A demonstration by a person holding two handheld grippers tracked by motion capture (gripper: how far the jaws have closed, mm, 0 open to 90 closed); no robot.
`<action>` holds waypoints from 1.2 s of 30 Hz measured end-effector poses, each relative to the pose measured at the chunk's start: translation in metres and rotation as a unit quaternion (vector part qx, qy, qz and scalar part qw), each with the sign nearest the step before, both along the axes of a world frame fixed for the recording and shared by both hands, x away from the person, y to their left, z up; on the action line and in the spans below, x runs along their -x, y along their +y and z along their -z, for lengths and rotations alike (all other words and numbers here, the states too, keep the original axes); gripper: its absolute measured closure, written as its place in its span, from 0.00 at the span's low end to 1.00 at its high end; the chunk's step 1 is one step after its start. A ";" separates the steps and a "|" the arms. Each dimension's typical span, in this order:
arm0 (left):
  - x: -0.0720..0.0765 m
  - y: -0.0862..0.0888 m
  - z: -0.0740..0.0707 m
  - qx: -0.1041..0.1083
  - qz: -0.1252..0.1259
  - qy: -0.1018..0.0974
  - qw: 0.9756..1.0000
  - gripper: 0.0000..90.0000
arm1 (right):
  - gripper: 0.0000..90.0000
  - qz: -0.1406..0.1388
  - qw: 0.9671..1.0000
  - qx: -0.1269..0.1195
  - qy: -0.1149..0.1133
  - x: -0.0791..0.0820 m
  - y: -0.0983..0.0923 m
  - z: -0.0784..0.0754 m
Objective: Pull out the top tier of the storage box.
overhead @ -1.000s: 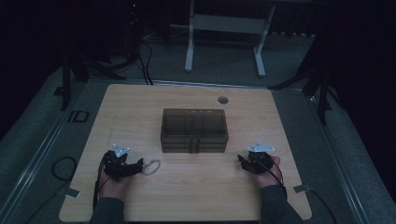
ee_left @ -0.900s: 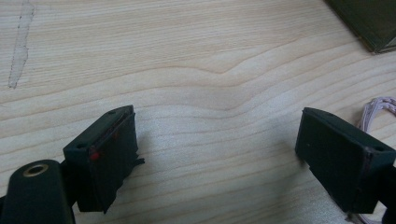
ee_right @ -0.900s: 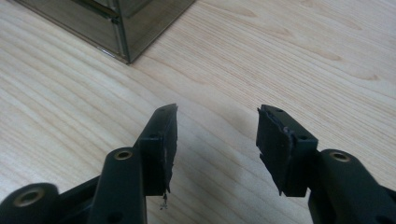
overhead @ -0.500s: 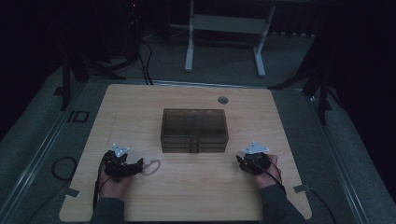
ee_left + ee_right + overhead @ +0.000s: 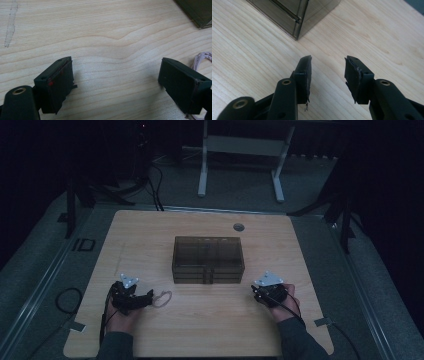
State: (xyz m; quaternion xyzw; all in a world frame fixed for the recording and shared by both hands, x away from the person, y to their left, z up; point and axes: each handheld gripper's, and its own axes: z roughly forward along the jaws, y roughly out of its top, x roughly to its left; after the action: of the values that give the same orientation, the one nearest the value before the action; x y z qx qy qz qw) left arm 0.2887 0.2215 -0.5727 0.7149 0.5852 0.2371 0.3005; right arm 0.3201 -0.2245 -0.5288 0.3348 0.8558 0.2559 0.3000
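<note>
Jaws of the right gripper [image 5: 327, 75] stand moderately apart over bare wood, having just been closing, with nothing between them; ahead, a corner of the smoky drawer box [image 5: 297, 15] rests on the table [image 5: 249, 62]. Left gripper view: jaws of the left gripper [image 5: 116, 82] spread wide, empty, a pale pink band [image 5: 201, 58] just beside the right jaw, the box's corner at top right. High view: the box [image 5: 208, 259] sits mid-table between both grippers, left [image 5: 142, 299] and right [image 5: 257, 292], each apart from it; the band [image 5: 162, 297] lies by the left one.
</note>
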 end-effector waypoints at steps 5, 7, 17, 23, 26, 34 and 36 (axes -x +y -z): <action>0.000 0.000 0.000 0.000 0.000 0.000 1.000 0.15 | 0.64 -0.006 1.000 0.013 -0.015 0.003 0.005 -0.005; 0.000 0.000 0.000 0.000 0.000 0.000 1.000 0.15 | 0.64 -0.009 1.000 0.018 -0.020 0.004 0.008 -0.007; 0.000 0.000 0.000 0.000 0.000 0.000 1.000 0.15 | 0.71 -0.021 0.998 0.036 -0.036 0.009 0.019 -0.012; 0.000 0.000 0.000 0.000 0.000 0.000 1.000 0.15 | 0.73 -0.031 0.998 0.043 -0.044 0.011 0.025 -0.016; 0.000 0.000 0.000 0.000 0.000 0.000 1.000 0.15 | 0.73 -0.035 0.997 0.044 -0.048 0.012 0.028 -0.018; 0.000 0.000 0.000 0.001 0.000 0.000 1.000 0.15 | 0.74 -0.044 0.995 0.060 -0.062 0.015 0.035 -0.021; 0.000 0.000 0.000 0.001 -0.001 0.000 1.000 0.15 | 0.75 -0.049 0.994 0.069 -0.066 0.016 0.039 -0.022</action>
State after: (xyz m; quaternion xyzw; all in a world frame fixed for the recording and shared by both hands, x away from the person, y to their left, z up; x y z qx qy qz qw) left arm 0.2887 0.2214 -0.5727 0.7142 0.5859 0.2370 0.3009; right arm 0.3039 -0.1859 -0.5063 0.2532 0.8652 0.2325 0.3650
